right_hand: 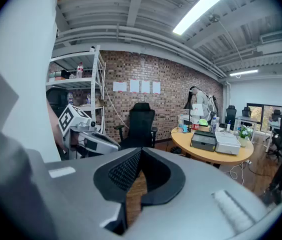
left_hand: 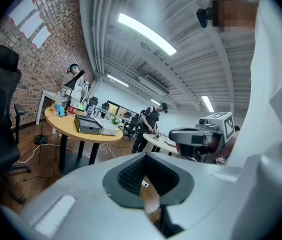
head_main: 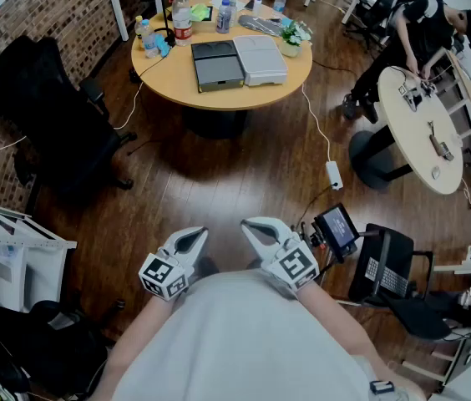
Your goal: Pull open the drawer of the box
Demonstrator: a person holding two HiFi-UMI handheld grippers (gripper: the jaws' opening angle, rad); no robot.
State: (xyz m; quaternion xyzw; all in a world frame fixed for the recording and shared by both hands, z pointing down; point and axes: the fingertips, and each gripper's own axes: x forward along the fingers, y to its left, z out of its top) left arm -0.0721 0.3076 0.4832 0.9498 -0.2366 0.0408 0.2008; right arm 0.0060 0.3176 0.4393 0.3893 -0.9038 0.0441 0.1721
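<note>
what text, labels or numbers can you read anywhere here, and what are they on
No text can be read in any view.
Red label on the bottle: too small to read.
Papers on the brick wall: blurred, unreadable.
Small screen: too small to read.
Left marker cube and right marker cube: black-and-white square patterns only, no letters.

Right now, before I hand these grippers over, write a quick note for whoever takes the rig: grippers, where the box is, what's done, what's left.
Left gripper: shut, empty, held close to the body.
Right gripper: shut, empty, beside the left one.
Things: dark grey box and light grey box side by side on the round table, across the floor from here.
Done: nothing; no gripper is at the boxes, no drawer seen pulled out.
Left: walk to the table, find the drawer front, grip it, pull it open.
</note>
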